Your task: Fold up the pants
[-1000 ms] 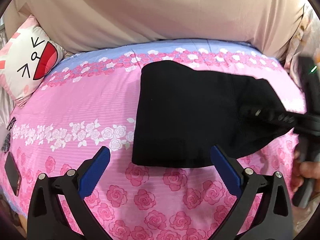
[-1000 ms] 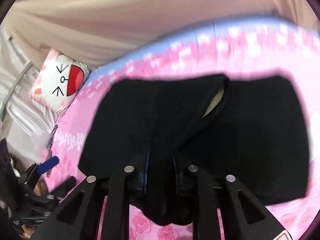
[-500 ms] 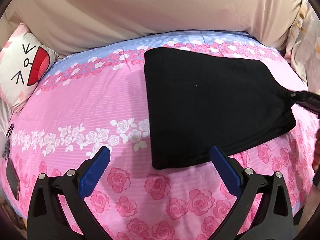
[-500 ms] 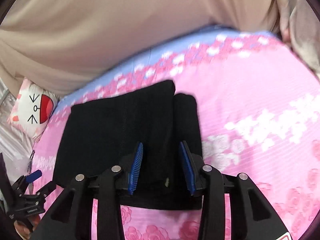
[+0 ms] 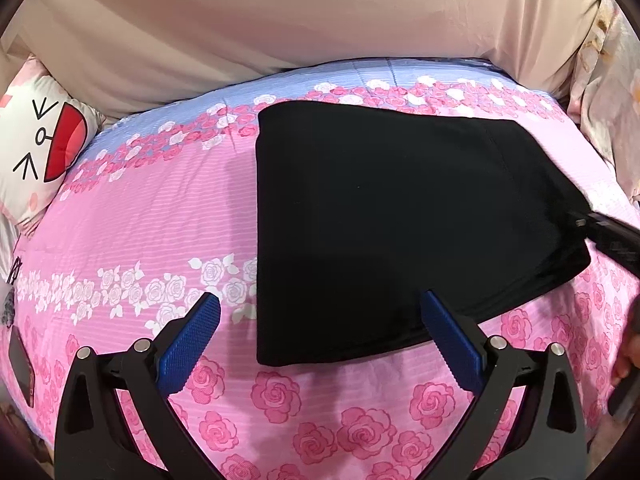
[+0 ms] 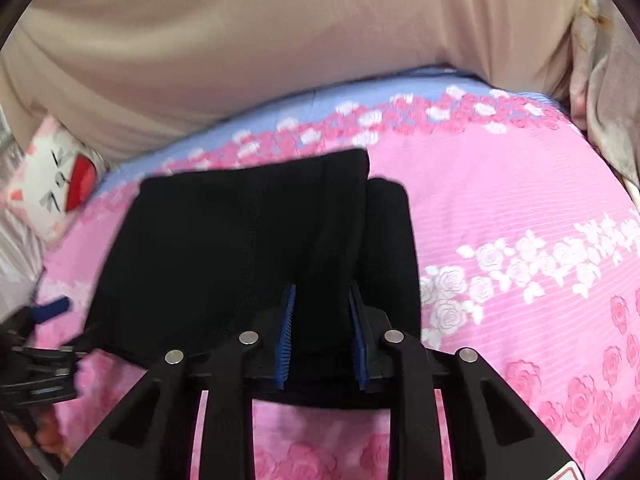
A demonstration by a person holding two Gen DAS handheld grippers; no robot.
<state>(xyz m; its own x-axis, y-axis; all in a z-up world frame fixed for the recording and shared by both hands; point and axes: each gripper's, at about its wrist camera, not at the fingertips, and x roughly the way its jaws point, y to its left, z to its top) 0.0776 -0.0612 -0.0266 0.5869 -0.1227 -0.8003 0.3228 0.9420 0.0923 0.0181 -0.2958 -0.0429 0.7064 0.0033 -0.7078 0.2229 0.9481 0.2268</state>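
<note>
The black pants (image 5: 392,216) lie folded in a flat block on the pink rose bedspread (image 5: 140,208). My left gripper (image 5: 320,336) is open and empty, its blue pads just in front of the pants' near edge. In the right wrist view the pants (image 6: 240,240) lie flat, with a lower layer showing at their right side. My right gripper (image 6: 322,332) sits at the pants' right end, its pads apart with black cloth between them. Its tip shows at the far right of the left wrist view (image 5: 600,228).
A white cartoon-face pillow (image 5: 36,152) lies at the bed's far left. A beige sheet-covered headboard (image 5: 320,20) rises behind the bed. A dark phone-like object (image 5: 22,364) lies at the left edge. Patterned bedding (image 5: 612,92) is piled at the right.
My right gripper carried the pants' end across to the right, laid it flat, and its jaws opened. The left gripper stayed open in front of the pants.
</note>
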